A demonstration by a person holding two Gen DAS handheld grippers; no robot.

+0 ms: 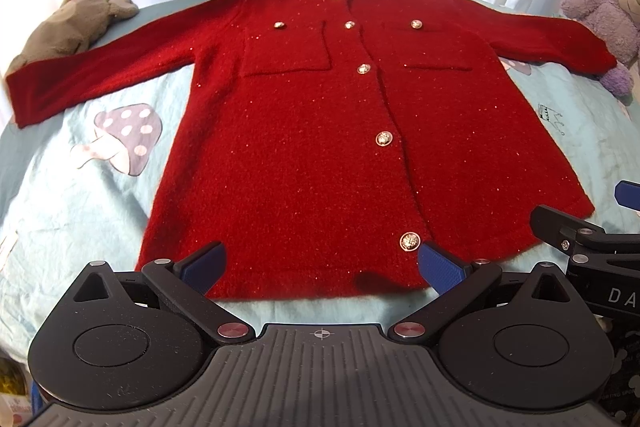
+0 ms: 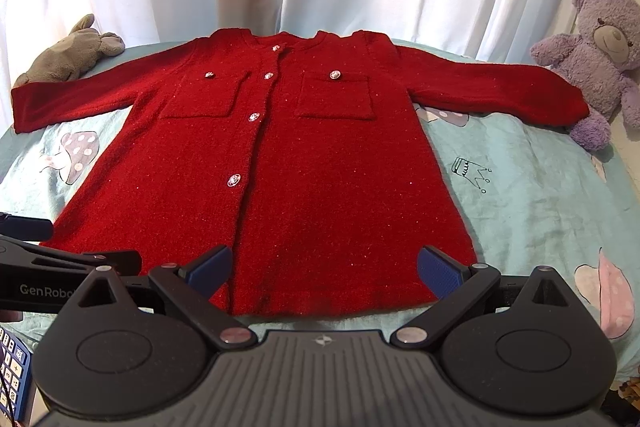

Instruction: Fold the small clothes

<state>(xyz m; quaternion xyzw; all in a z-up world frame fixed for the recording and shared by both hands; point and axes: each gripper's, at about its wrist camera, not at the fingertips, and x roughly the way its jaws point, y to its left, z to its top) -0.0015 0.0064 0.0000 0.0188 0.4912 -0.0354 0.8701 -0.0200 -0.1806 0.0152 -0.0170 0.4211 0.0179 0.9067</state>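
Red fuzzy knit cardigan with gold buttons lay flat, buttoned, sleeves out on the pale blue mushroom-print sheet, so the left gripper and right gripper hovered spread wide at its hem, probably lining up a first fold.

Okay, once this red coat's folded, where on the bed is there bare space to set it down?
Bare sheet lies right of the red coat, between its hem and the purple teddy bear; a smaller patch under the left sleeve. Far corners are crowded: the teddy right, grey plush toy left.
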